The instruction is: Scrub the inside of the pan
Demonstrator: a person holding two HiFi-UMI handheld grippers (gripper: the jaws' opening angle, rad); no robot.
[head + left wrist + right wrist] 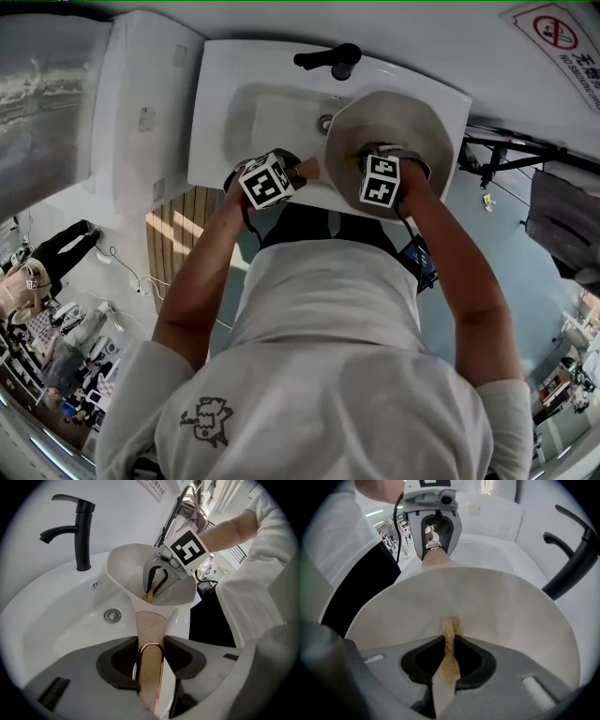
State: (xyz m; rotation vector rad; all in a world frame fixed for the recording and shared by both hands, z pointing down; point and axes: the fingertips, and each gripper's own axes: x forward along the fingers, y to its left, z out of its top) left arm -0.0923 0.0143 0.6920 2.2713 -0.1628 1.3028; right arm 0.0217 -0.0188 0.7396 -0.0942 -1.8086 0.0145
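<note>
A cream-white pan (394, 117) is tilted over the sink. Its pale wooden handle (151, 630), which ends in a copper loop, lies between the jaws of my left gripper (151, 652); both pads press on it. My right gripper (451, 641) reaches into the bowl of the pan (497, 606) and is shut on a thin tan scouring pad (450, 632), whose tip rests on the inner wall. In the left gripper view the right gripper (157, 581) sits deep in the pan (126, 566) with the pad (148, 596) at its tip. The left gripper (436, 531) shows beyond the rim, on the handle (435, 560).
The white sink (248, 117) has a black faucet (330, 59) at the back and a round drain (112, 615) under the pan. The faucet (574, 557) stands close to the pan's far rim. A white cistern (145, 103) is left of the sink.
</note>
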